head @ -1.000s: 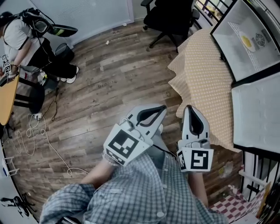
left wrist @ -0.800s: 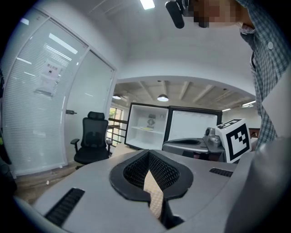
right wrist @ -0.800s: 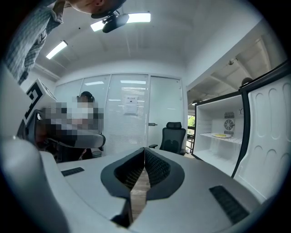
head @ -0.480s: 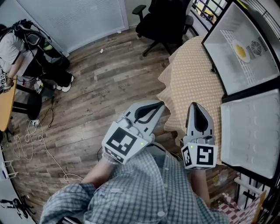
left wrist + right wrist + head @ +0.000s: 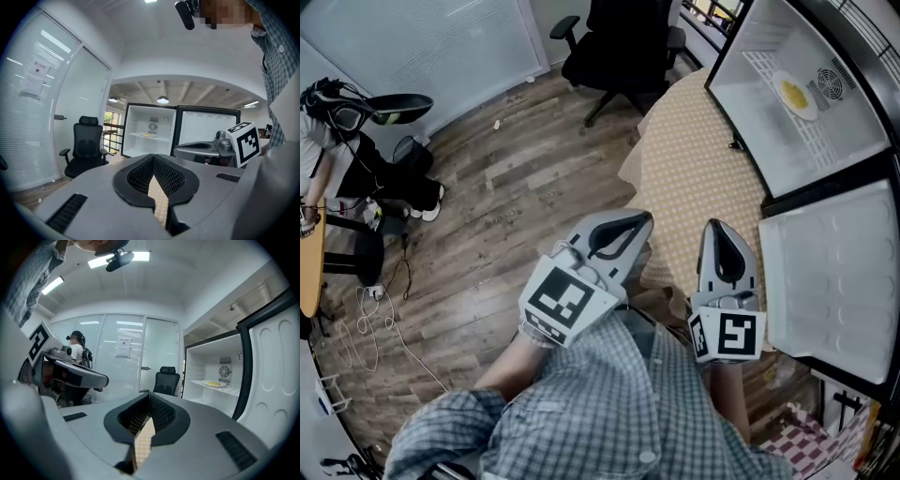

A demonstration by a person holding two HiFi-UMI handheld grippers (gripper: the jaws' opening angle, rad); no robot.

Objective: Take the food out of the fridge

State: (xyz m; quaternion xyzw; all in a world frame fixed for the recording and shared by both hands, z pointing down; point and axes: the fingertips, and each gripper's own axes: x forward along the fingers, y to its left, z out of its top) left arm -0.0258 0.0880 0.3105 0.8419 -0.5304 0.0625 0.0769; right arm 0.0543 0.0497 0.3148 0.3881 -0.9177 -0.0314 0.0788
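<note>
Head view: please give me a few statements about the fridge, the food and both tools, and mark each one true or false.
1. Yellow food sits on a shelf inside the fridge. True.
2. The left tool and the right tool are both shut and empty. True.
3. The fridge's door is closed. False: the door stands open.
4. The black office chair lies tipped over. False: the black office chair stands upright on the wooden floor.

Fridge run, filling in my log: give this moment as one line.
fridge: open | food: inside, untouched | left gripper: shut, empty | right gripper: shut, empty | both at table edge
</note>
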